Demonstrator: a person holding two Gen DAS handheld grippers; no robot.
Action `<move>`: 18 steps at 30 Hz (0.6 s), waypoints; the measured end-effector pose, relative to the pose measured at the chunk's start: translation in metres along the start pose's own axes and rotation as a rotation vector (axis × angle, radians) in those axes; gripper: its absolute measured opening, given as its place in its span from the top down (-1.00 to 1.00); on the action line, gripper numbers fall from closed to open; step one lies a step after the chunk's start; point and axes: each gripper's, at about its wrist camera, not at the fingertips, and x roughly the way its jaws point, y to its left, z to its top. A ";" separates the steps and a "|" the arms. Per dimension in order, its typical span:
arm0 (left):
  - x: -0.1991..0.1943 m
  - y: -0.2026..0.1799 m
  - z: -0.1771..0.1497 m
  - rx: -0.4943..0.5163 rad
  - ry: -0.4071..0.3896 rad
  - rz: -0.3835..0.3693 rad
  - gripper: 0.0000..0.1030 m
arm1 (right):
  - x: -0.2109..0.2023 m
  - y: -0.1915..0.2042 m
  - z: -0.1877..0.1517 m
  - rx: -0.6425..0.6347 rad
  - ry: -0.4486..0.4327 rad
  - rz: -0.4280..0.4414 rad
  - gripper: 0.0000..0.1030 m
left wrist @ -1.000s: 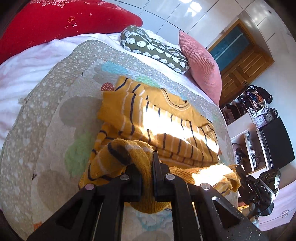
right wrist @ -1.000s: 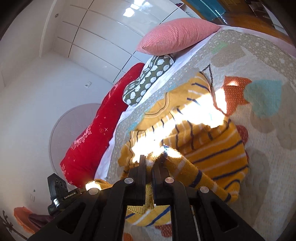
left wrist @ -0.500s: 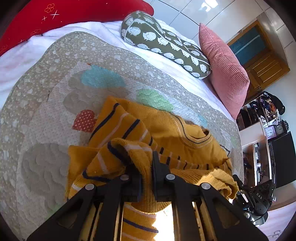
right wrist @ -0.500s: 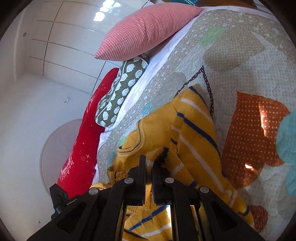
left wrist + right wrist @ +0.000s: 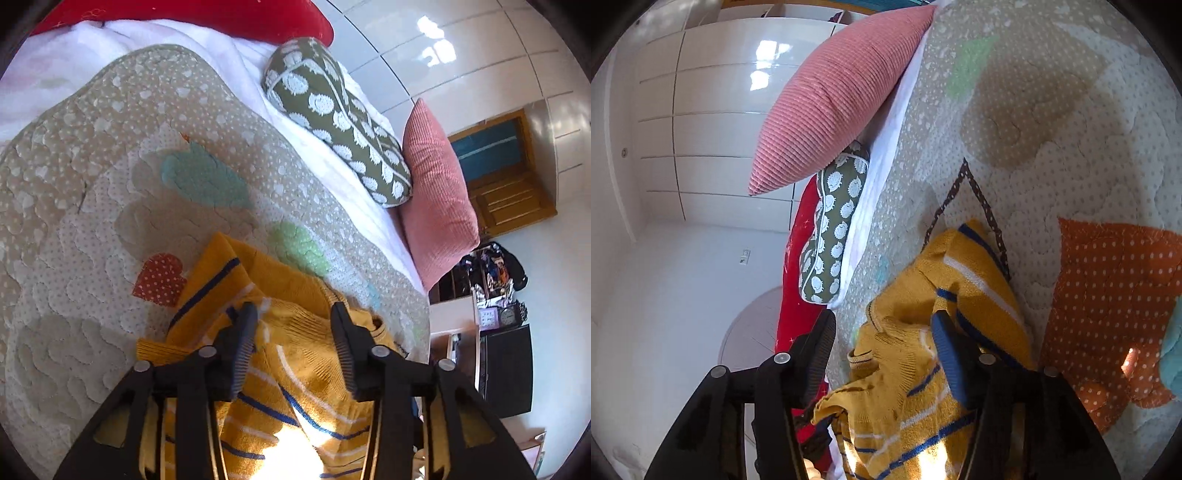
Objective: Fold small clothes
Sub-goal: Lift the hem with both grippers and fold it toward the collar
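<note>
The left tool [image 5: 293, 314] has its two black fingers spread wide apart, and it holds nothing. Right under it lies the small yellow knit sweater with blue and white stripes [image 5: 295, 373], folded over on itself on the dotted patchwork quilt [image 5: 110, 206] that covers the bed. One finger touches the knit near a striped edge, but it does not pinch it. Further back sit the green pillow with white hedgehog shapes [image 5: 340, 122] and the pink ribbed cushion [image 5: 436, 206]. The right tool [image 5: 882, 325] is wide apart too, and grips nothing. The same sweater [image 5: 923, 369] lies bunched just below it, with the neck hole showing between the fingers. So I think the bottom part has just been laid over the top part, and this fold is being let go. The sweater looks lumpy, not flat. Next, both tools likely need to lift away gently so no knit snags, then press or tug the edges flat, or grab a side for one more fold.
</note>
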 end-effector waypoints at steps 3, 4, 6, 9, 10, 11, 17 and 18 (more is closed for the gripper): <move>-0.016 -0.001 0.002 -0.015 -0.024 0.027 0.06 | -0.005 0.018 -0.006 -0.086 0.016 -0.012 -0.15; -0.018 -0.009 -0.002 0.026 -0.026 0.050 0.06 | -0.004 0.026 -0.010 -0.127 0.034 -0.026 -0.15; -0.018 -0.028 -0.014 0.138 -0.026 0.090 0.06 | 0.004 0.042 -0.024 -0.222 0.082 -0.051 -0.15; 0.001 -0.055 -0.037 0.287 0.031 0.106 0.06 | 0.026 0.063 -0.051 -0.350 0.180 -0.065 -0.12; 0.011 -0.061 -0.044 0.328 0.054 0.123 0.06 | 0.035 0.068 -0.061 -0.381 0.218 -0.067 -0.10; 0.021 -0.065 -0.050 0.368 0.071 0.156 0.05 | 0.044 0.070 -0.070 -0.409 0.252 -0.074 -0.10; 0.050 -0.022 -0.034 0.313 0.053 0.322 0.18 | 0.076 0.053 -0.075 -0.512 0.259 -0.295 0.03; 0.050 -0.011 -0.029 0.275 0.057 0.307 0.29 | 0.076 0.048 -0.065 -0.500 0.219 -0.316 0.17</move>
